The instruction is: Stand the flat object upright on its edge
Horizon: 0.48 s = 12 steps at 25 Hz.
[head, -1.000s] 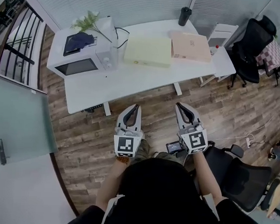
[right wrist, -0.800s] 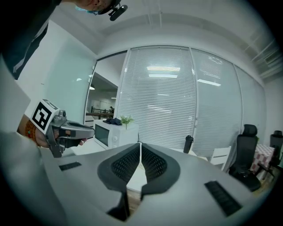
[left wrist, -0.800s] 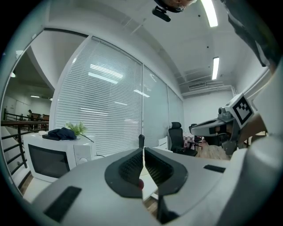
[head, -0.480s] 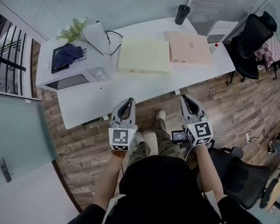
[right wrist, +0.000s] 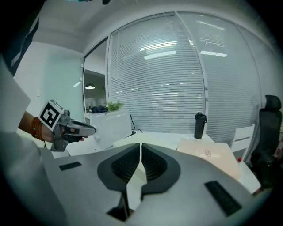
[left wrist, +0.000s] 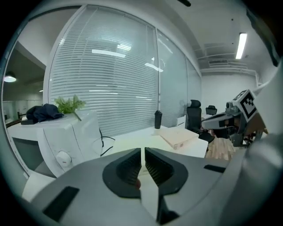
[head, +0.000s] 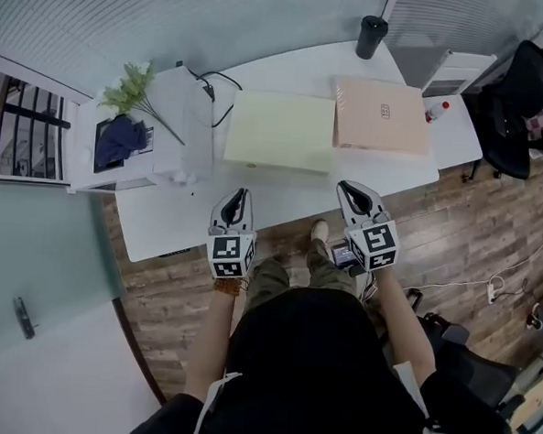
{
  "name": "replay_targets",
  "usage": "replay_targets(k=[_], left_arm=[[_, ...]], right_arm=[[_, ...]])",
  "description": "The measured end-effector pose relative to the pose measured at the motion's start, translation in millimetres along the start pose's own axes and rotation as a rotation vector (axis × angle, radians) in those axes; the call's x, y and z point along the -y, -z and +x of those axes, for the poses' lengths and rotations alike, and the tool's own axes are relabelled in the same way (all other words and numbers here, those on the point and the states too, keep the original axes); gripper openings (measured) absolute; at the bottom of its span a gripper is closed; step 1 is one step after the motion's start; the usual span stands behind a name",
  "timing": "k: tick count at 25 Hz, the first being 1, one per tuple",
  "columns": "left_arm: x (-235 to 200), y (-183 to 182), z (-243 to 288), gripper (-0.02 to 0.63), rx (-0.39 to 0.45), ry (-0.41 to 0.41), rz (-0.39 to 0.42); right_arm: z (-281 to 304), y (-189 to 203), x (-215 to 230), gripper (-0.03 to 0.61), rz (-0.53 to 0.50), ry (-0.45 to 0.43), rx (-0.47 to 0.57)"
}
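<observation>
Both grippers have advanced: left gripper [head: 236, 196] and right gripper [head: 350, 191] now reach the table's [head: 166, 219] near edge, fingers closed, empty. The yellow flat box [head: 279, 129], probably the target, lies mid-table; the fingers should open before bracketing it.

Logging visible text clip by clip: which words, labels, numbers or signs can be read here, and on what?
No text here can be read.
Pink flat box: a small dark print on its top, too small to read.
Left tool and right tool: black-and-white square markers on their cubes, no letters.
Yellow flat box, microwave, dark bottle: no print visible.
</observation>
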<state>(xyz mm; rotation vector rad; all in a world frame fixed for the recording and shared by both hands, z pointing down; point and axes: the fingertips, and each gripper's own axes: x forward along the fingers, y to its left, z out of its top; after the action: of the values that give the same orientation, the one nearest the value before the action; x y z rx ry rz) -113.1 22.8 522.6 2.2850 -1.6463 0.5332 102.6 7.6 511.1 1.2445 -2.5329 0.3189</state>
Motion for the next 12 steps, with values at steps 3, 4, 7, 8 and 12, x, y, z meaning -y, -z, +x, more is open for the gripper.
replay_targets(k=[3, 4, 7, 8, 12], left_arm=[[-14, 11, 24, 0.036, -0.054, -0.034, -0.036], [-20, 15, 30, 0.064, -0.067, -0.040, -0.055], [-41, 27, 51, 0.149, -0.094, -0.047, -0.124], [-49, 32, 61, 0.161, -0.108, -0.046, -0.142], [-75, 54, 95, 0.198, -0.187, -0.023, -0.198]], right_arm=[[26, 8, 19, 0.008, 0.009, -0.029, -0.039], [35, 13, 24, 0.008, 0.023, -0.033, -0.056], [61, 28, 37, 0.008, 0.066, -0.032, -0.114], [69, 33, 42, 0.009, 0.079, -0.025, -0.133], [94, 52, 58, 0.009, 0.153, 0.020, -0.204]])
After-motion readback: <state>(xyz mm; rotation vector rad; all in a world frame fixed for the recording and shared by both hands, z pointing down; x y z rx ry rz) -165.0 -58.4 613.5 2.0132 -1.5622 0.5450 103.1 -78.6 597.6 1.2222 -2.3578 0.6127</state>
